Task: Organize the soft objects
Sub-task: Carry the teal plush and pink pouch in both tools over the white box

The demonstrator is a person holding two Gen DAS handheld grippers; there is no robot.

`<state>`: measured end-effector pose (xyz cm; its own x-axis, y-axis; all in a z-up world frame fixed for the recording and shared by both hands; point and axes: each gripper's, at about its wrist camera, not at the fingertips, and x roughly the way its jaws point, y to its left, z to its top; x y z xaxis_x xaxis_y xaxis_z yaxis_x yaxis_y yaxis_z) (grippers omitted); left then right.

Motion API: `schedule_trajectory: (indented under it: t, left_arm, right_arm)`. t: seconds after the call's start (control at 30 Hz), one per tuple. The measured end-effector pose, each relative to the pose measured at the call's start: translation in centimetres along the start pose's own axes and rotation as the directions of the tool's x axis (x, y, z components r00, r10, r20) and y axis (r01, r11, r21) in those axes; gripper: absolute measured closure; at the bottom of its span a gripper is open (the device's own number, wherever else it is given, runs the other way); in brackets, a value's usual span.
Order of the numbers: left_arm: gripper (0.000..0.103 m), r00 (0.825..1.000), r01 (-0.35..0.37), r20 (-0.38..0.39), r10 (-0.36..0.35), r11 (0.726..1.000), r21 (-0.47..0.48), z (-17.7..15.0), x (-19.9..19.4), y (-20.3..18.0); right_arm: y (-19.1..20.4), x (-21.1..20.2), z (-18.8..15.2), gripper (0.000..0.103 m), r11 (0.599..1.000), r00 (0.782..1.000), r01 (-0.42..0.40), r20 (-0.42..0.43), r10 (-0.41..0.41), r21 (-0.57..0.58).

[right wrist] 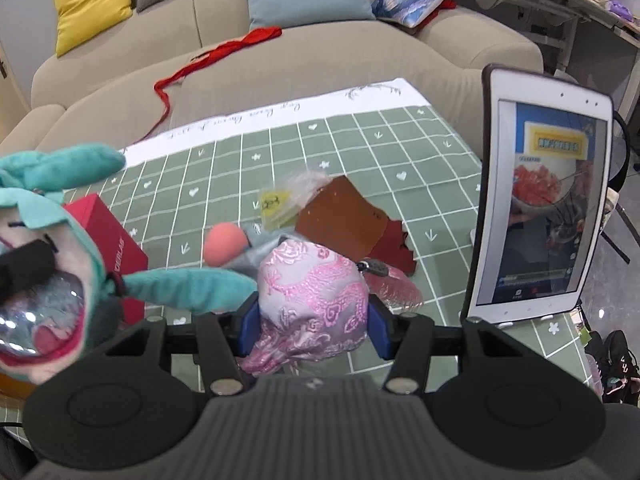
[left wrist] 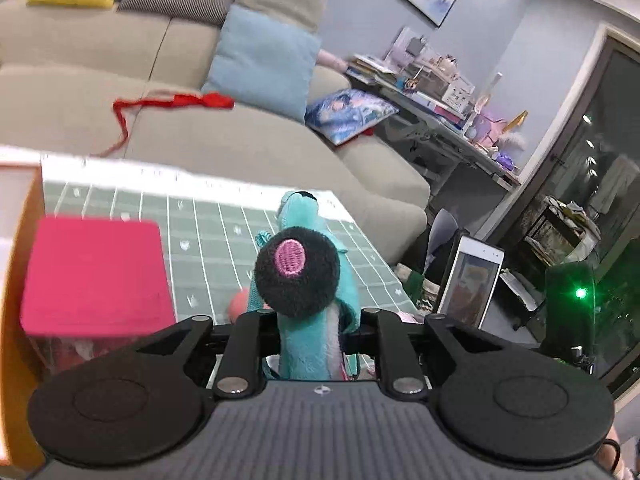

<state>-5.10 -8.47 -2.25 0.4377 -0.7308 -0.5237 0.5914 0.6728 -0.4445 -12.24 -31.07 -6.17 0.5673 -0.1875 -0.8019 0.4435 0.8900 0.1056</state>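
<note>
The teal plush toy (left wrist: 308,332) sits clamped in the left tongs (left wrist: 310,344), lifted above the green checked worktop (left wrist: 216,240). The pink brocade pouch (right wrist: 316,300) is gripped between the right tongs (right wrist: 314,328), above the worktop, near a red box (right wrist: 116,240) and an upright tablet (right wrist: 540,200).

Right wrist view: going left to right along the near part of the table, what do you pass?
Teal plush toy → red box → pink brocade pouch held in the right gripper → tablet standing upright.
</note>
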Motion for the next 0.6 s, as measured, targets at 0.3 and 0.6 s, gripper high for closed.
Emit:
schedule_trajectory:
  t: [0.3, 0.6]
  left_arm:
    - [0.082, 0.998, -0.009, 0.062, 0.011, 0.999, -0.033, 1.5, -1.9, 0.8]
    - [0.082, 0.988, -0.049, 0.144, 0.055, 0.998, -0.042, 3.1, -4.6, 1.1]
  right_arm:
    - [0.6, -3.3, 0.7, 0.049, 1.000, 0.996, -0.006, 0.088, 0.004, 0.017]
    - [4.3, -5.8, 2.1, 0.049, 0.997, 0.985, -0.074, 0.153, 0.078, -0.028]
